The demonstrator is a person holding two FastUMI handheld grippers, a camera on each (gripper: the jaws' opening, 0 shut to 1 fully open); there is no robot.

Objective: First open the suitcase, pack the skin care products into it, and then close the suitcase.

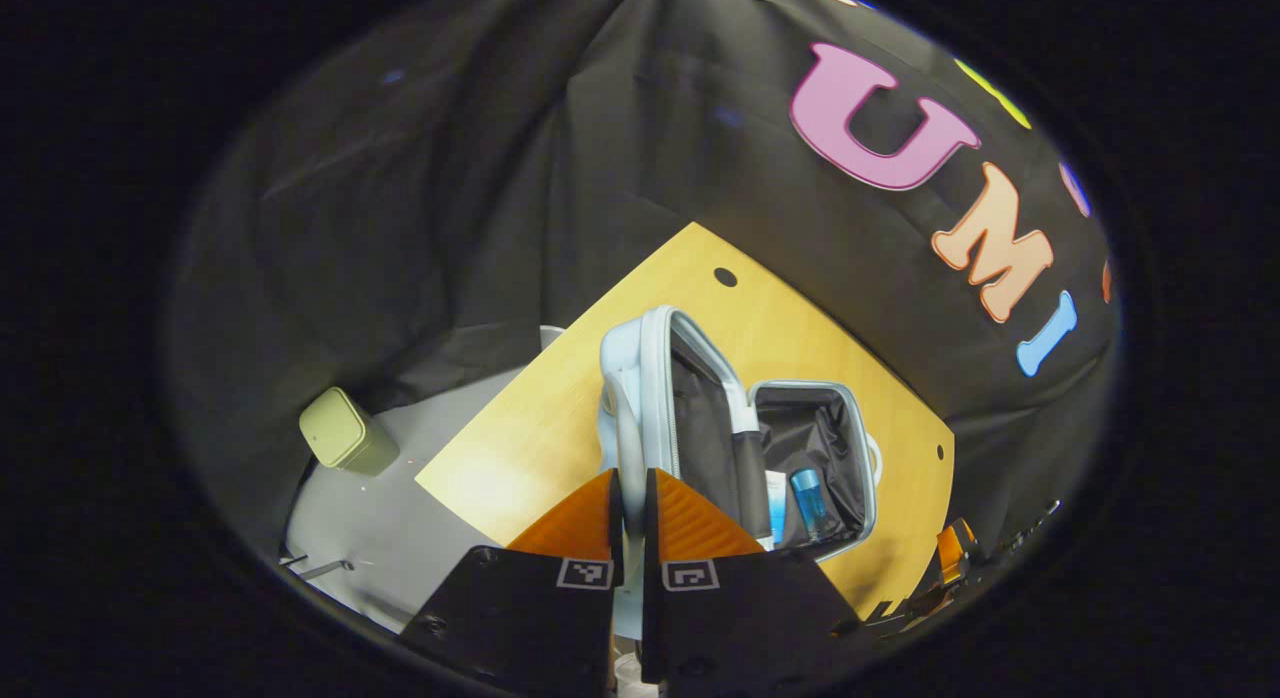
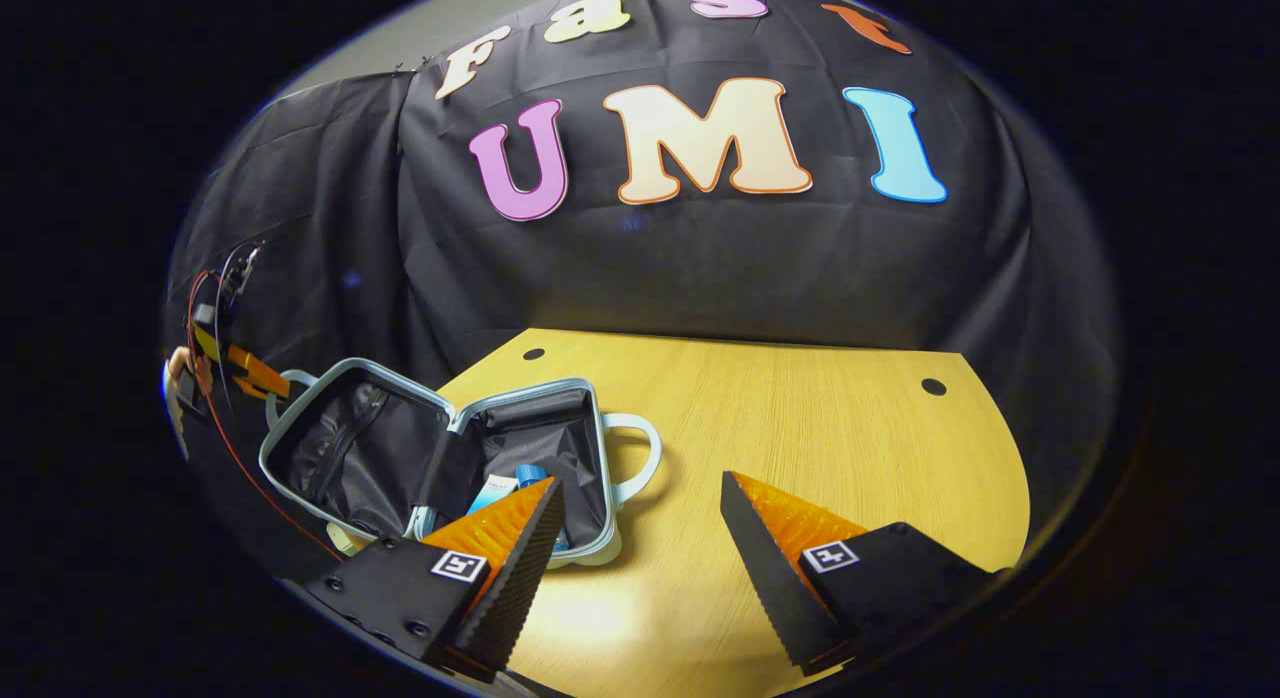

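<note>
Left gripper view: the lid [image 1: 668, 398] of the suitcase [image 1: 815, 458] is clamped at its rim by the left gripper [image 1: 630, 513], raised on edge beside the base; 2 skin care products [image 1: 795, 503] are seen inside.
Right gripper view: the right gripper [image 2: 640, 533] is held with fingers apart, above the table [image 2: 800, 428], just right of the suitcase; the lid's swing toward the base is judged the deciding relation.

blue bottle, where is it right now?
In the left gripper view the blue bottle lies inside the open suitcase, in its base half beside a white tube, right of the left gripper shut on the lid's rim.
</note>
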